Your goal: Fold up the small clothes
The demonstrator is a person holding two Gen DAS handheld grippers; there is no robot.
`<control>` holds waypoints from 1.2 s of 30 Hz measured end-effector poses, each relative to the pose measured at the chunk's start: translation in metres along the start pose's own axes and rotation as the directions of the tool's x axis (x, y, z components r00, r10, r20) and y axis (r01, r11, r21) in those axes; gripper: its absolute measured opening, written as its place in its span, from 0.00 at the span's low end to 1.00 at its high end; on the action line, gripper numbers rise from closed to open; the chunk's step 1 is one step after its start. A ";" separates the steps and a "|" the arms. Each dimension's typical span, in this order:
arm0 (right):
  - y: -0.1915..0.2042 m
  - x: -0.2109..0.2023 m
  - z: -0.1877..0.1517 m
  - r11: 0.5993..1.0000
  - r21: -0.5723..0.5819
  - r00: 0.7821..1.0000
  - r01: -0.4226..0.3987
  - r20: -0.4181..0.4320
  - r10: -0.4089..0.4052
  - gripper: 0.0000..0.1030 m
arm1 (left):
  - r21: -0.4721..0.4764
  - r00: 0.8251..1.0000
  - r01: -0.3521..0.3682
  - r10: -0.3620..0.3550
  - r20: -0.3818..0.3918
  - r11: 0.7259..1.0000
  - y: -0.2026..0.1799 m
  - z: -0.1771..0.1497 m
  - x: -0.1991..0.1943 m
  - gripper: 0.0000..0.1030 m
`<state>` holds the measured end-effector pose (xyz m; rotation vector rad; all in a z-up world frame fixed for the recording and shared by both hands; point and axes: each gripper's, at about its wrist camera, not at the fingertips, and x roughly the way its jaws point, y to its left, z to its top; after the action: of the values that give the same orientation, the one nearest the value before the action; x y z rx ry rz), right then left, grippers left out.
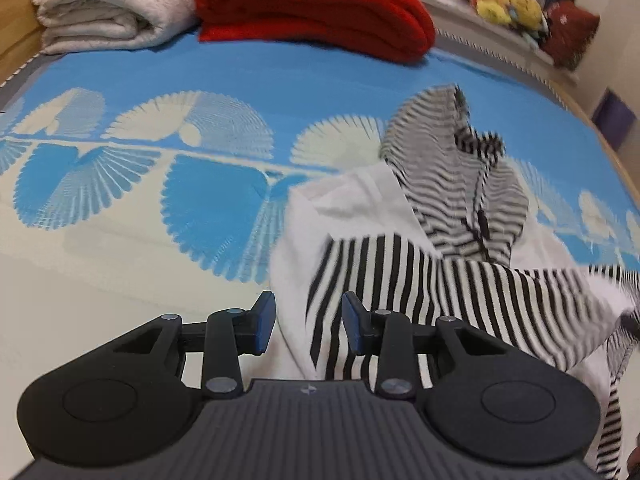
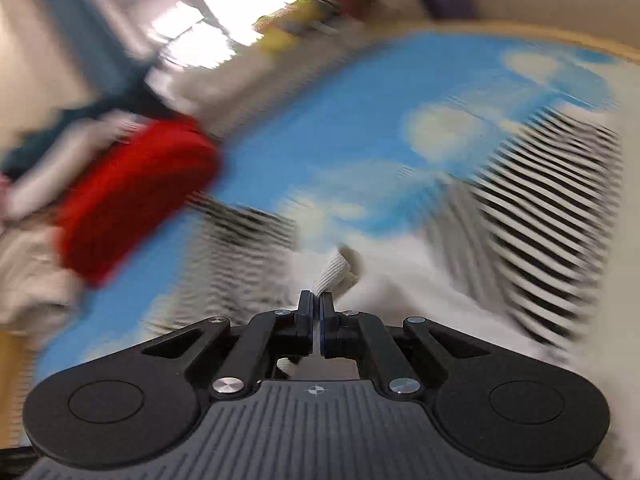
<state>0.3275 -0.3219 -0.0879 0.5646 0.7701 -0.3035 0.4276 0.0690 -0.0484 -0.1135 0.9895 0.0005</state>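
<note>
A small white hooded top with black-and-white striped sleeves and hood (image 1: pixel 420 248) lies crumpled on a blue and cream patterned mat (image 1: pixel 168 80). My left gripper (image 1: pixel 309 324) is open and empty, low over the garment's near left edge, its fingers either side of the white and striped cloth. My right gripper (image 2: pixel 316 312) is shut on a ribbed white hem (image 2: pixel 336 274) of the same top (image 2: pixel 540 208), lifted above the mat (image 2: pixel 320 128). The right wrist view is heavily blurred.
A folded red blanket (image 1: pixel 316 4) and a folded cream blanket (image 1: pixel 108 4) lie at the mat's far edge. The red blanket also shows in the right wrist view (image 2: pixel 132 196). Yellow soft toys (image 1: pixel 508 2) sit on a ledge beyond, by a wooden floor.
</note>
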 end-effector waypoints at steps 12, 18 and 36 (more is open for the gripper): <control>-0.028 0.033 0.007 0.999 0.031 0.988 0.030 -0.150 -0.025 0.41 | 0.012 0.973 0.126 -0.121 -0.196 0.992 -0.024 -0.036 0.042 0.39; -0.028 0.053 -0.004 0.998 -0.018 0.977 0.062 -0.204 -0.064 0.33 | 0.133 0.952 0.051 -0.008 -0.306 0.990 -0.026 -0.063 0.063 0.39; 0.001 -0.003 0.008 0.981 -0.180 0.997 0.079 -0.010 -0.082 0.18 | 0.182 0.971 0.047 -0.003 -0.238 0.982 -0.036 -0.053 0.045 0.39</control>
<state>0.3304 -0.3255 -0.0804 0.3673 0.8289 -0.3005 0.4098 0.0263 -0.1114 0.0473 1.2217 -0.1316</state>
